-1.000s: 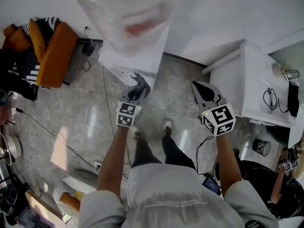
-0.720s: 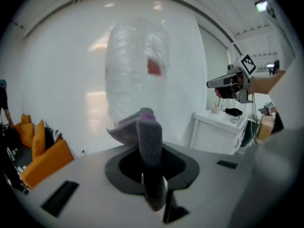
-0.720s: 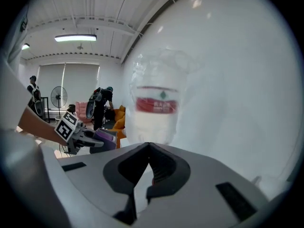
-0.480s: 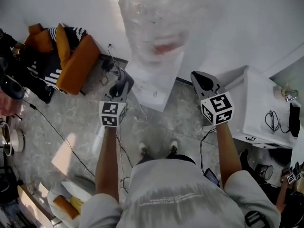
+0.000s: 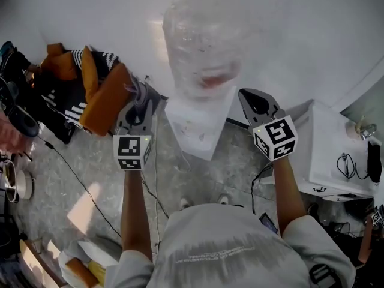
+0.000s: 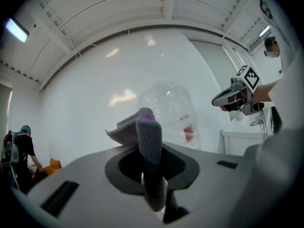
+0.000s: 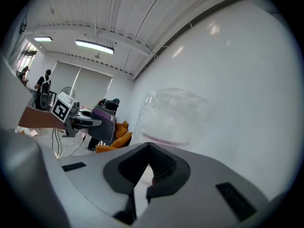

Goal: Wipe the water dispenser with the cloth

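Near the white wall [image 5: 90,11] and water dispenser [image 5: 195,123], left tool [image 5: 144,101] pinches ribbed grey cloth [image 6: 150,137]; right tool [image 5: 251,98] clenched.

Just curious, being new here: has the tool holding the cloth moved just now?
Yes. The left gripper, clamping the cloth, shifted from in front of the water dispenser to its left side.

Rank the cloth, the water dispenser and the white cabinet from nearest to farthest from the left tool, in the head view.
1. Cloth, clamped in the left tool.
2. Water dispenser, just to its right.
3. White cabinet, far right.
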### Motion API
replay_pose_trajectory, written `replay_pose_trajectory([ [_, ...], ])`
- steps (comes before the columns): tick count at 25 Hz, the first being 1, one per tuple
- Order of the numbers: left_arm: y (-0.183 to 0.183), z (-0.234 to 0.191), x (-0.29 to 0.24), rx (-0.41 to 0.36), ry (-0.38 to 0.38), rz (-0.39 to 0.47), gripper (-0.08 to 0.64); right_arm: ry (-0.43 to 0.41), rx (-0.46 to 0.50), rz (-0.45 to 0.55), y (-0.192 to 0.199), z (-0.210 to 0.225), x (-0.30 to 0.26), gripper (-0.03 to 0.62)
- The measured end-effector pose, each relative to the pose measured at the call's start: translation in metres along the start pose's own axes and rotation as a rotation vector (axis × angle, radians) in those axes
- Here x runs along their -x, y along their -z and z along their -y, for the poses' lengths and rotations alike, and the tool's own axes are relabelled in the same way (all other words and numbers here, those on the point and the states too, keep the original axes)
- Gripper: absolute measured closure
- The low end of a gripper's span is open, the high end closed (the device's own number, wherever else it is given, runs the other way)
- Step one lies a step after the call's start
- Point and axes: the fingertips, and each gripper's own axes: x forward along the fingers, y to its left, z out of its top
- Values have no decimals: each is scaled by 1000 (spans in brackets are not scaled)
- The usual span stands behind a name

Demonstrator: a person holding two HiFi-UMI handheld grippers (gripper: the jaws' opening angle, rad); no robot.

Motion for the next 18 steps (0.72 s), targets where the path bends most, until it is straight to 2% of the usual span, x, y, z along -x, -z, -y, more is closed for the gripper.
replay_pose_trajectory([
  [3,-22,-4,5,-38,-1,31,502,15,47,28,-17,3,2,578],
  [9,-61,-2,10,-73,6,118,502,21,51,44,-26,7,2,578],
  [18,-63,7,8,-95,35,122,502,40,62,28,-23,12,6,578],
])
